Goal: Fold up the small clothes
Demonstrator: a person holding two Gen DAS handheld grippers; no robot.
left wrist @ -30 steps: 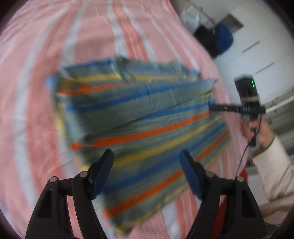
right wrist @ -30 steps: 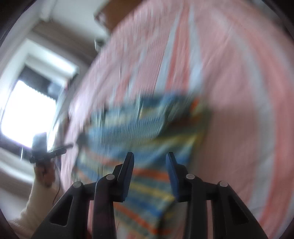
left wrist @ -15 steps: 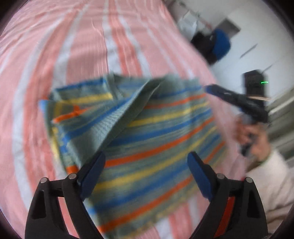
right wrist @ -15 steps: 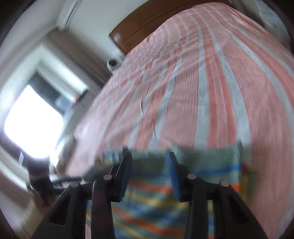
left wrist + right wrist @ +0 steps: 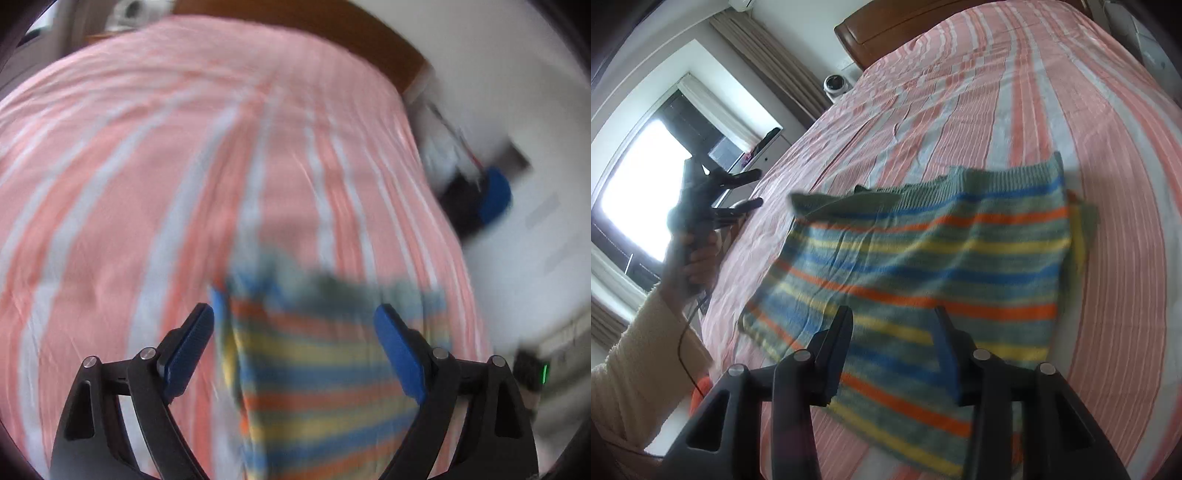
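Note:
A knit garment [image 5: 923,258] with blue, orange and yellow stripes on grey-green lies folded flat on the pink striped bed [image 5: 1052,92]. My right gripper [image 5: 894,314] hovers over its near edge. The jaws are partly apart and opening, with only the cloth below showing in the gap. My left gripper [image 5: 293,312] is wide and still opening, nothing between its blue pads [image 5: 192,343]. The garment [image 5: 325,369] appears blurred beneath it. In the right wrist view the left gripper [image 5: 738,192] is off the bed's left side, held up by a hand [image 5: 690,266].
A wooden headboard [image 5: 886,33] closes the far end of the bed. A bright window [image 5: 639,184] and curtains are on the left, with a white round device [image 5: 834,85] by the bed's corner. A blue and black object [image 5: 495,195] sits beside the right edge.
Both grippers have drawn back and risen from the garment, their views swinging toward the headboard. The left jaws have widened. The lifted flap now lies flat on the garment.

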